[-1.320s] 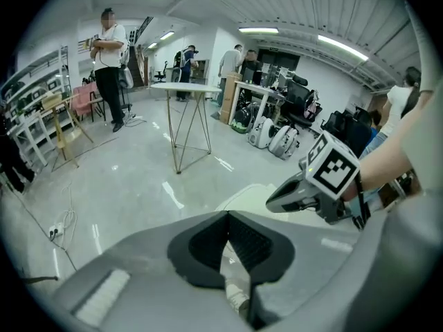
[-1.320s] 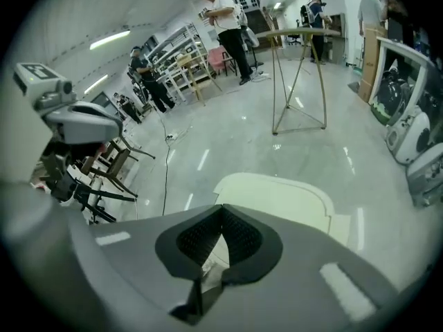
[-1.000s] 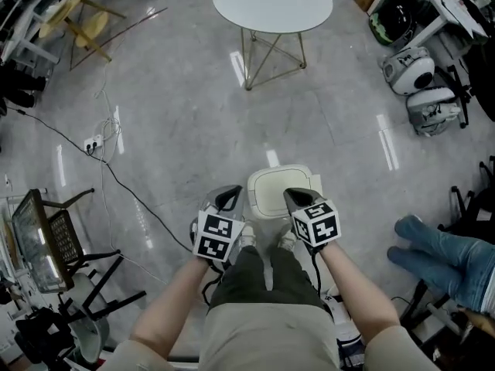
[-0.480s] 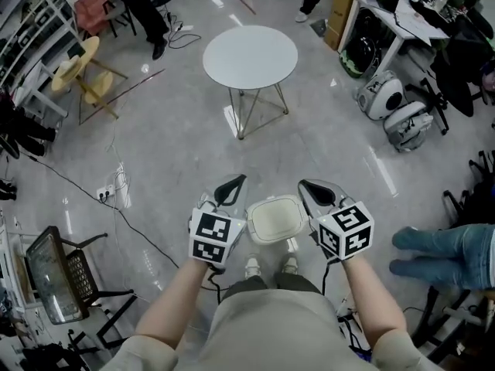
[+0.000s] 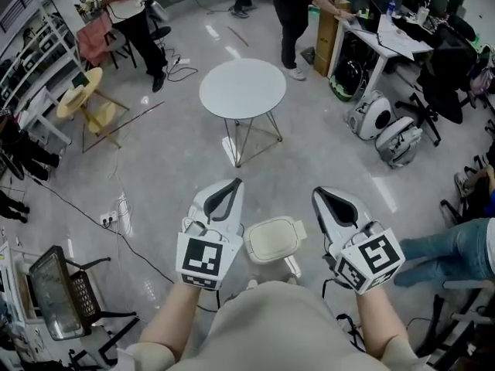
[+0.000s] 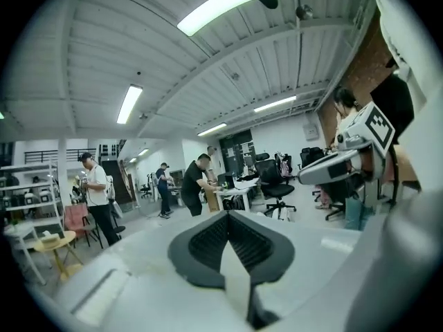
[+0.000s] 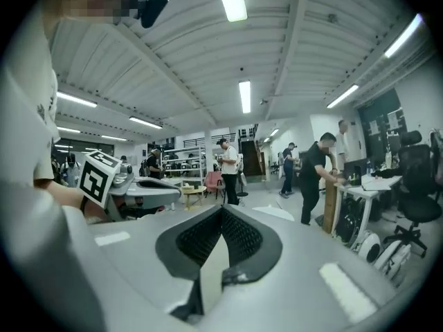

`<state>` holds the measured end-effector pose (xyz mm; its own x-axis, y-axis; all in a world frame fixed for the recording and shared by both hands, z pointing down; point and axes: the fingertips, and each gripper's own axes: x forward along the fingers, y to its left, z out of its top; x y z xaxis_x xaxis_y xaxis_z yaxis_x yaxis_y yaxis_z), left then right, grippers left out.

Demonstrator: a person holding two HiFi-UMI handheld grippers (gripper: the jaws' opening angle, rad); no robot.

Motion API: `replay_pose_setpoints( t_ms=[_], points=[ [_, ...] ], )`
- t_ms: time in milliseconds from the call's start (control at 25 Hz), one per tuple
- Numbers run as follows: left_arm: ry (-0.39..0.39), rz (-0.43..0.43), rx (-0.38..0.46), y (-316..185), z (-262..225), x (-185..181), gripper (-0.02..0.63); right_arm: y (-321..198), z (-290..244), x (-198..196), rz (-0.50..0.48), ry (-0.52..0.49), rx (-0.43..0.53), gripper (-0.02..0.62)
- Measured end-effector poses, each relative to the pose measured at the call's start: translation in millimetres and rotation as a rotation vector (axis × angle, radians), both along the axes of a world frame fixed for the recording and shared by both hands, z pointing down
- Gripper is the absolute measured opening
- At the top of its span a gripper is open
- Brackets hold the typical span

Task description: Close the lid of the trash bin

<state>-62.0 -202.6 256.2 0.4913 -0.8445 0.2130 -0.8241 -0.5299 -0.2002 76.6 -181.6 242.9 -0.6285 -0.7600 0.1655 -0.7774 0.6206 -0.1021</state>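
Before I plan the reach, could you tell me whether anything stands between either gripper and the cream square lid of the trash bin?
Nothing visible does. The trash bin's cream square lid lies low over the grey floor, between the left gripper and the right gripper, both shut and empty. The lid already looks down.

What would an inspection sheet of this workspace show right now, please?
Surface: glossy grey floor.
Job's things: cream square trash bin, lid lying flat, closed.
Clutter: round white table beyond the bin.
Grippers: left gripper and right gripper on either side of the bin, jaws together, holding nothing.
Cables: black cable running to a white power strip.
Surroundings: standing people, cluttered desk.
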Motion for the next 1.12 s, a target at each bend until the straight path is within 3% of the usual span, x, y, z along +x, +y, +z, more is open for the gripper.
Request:
replay_pose_setpoints(
  t_ms=[120,360,760,1120],
  points=[
    [0.08,-0.026,0.036,15,-25,4,0.003,10,-33,17,0.057,-0.011,0.084,0.003],
    [0.092,-0.051,0.078,34,-53,2,0.003,37,-83,23,0.024,-0.013,0.192,0.003],
    [0.066,-0.078,0.111,46,-67,-5,0.003,47,-89,16,-0.031,-0.017,0.2,0.003],
    [0.066,-0.102,0.087,60,-66,-8,0.003,53,-88,14,-0.048,-0.021,0.193,0.003]
  ],
)
